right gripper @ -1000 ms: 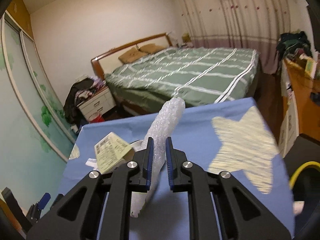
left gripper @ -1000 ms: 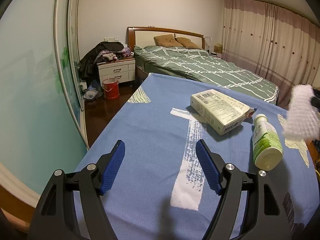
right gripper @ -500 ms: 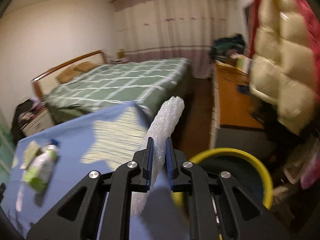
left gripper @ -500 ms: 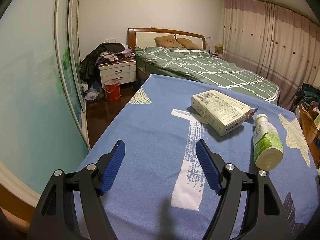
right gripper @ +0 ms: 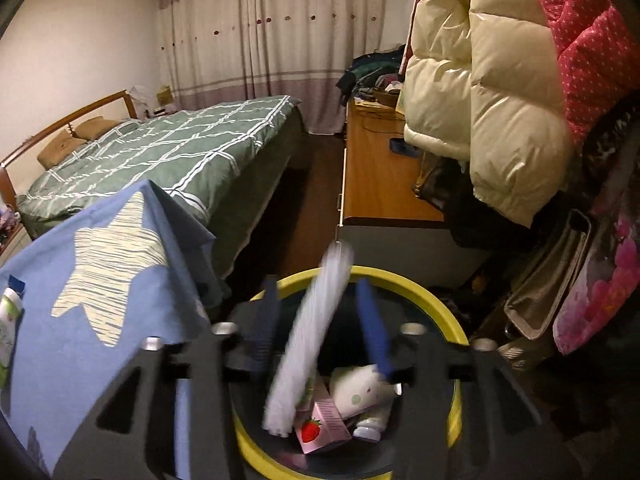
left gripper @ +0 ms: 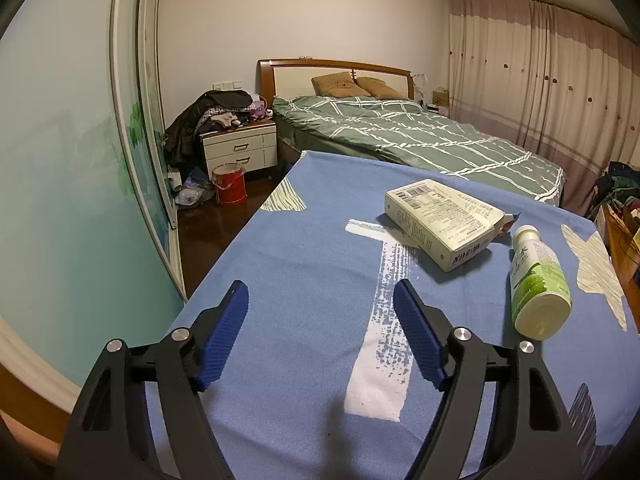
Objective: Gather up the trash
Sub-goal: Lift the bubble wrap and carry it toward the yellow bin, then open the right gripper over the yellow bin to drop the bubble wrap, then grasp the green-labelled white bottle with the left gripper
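Worktop (left gripper: pixel 304 248) in blue cloth carries a carton (left gripper: pixel 440 220) and bottle (left gripper: pixel 536 280), still uncollected. Yellow-rimmed bin (right gripper: pixel 436 300) sits below the right gripper (right gripper: pixel 320 312), whose fingers have just spread, releasing the bubble-wrap strip (right gripper: pixel 312 328) clamped earlier. Left gripper (left gripper: pixel 320 340) hovers, fingers spread, empty.

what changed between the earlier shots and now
The right gripper swung from the blue table to over the yellow bin; its jaws have just been opening, letting go of the bubble wrap, now loose between them. Left gripper, box and bottle stayed put.
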The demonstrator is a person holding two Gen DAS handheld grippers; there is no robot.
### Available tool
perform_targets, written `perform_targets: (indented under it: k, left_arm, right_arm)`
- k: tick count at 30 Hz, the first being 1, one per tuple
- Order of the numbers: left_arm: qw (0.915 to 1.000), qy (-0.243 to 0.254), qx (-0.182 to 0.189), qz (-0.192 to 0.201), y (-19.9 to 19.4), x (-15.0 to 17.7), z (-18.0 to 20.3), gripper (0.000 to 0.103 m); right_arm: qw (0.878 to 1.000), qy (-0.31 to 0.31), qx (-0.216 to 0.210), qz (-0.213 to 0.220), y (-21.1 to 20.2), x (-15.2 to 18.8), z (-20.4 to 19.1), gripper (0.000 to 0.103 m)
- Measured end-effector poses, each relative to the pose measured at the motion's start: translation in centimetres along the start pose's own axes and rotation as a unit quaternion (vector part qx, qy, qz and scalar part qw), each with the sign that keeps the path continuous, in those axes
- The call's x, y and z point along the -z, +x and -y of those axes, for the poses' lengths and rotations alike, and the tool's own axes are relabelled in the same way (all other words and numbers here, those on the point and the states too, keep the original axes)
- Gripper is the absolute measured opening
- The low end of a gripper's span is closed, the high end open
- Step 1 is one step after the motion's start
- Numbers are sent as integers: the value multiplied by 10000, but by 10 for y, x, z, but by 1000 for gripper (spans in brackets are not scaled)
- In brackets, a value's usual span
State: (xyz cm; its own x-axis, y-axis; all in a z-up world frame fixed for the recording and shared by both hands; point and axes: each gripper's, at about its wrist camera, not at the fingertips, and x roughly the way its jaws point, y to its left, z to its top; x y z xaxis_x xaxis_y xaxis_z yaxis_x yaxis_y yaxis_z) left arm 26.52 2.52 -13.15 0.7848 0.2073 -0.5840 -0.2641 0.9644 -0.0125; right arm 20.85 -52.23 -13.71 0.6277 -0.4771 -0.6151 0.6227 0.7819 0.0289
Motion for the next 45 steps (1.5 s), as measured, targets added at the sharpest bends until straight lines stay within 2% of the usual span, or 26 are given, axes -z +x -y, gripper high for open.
perform_targets:
  k: [3,6,9,12,16,20,23,32,37,42,45]
  left_arm:
    - [10000,35,-6,2,0,0,1,76]
    - [9998,172,-23,15,-1,0,6,76]
    - [9993,348,97,13,-2,1,15,76]
    - [9976,442,494,-185,-4,1,29,77]
    - [9939,644,880,-177,-13,-2,53,81]
    - [9859,913,1340,-406,-12,-1,85,81]
    - [9801,1142,1536,-533,-9,1,109,81]
    - [9702,1405,1748,-912,16,6,149,80]
    - [9677,1499,1751,-1020,26,9,156,70]
    - [9675,1601,1704,-961,30,9,163,67]
    - [9669,1649,1705,-943,33,8,167,58]
  right_arm:
    - [9999,11,-89,65,-2,3,-1,46]
    - [9998,-79,-83,191,-5,4,-6,51]
    - [9994,-199,-30,269,-9,4,-13,51]
    - [9991,-264,-10,324,-11,5,-16,53]
    - [9992,-262,-21,299,-11,3,-17,55]
    - [9992,-262,-42,295,-12,3,-17,56]
    - [9992,-269,-57,298,-13,3,-18,56]
    - [9992,-222,-211,258,-11,3,-18,56]
    - [9992,-199,-262,234,-10,3,-18,56]
    - [9991,-215,-298,220,-10,3,-20,56]
    - [9991,-195,-318,211,-10,4,-19,56]
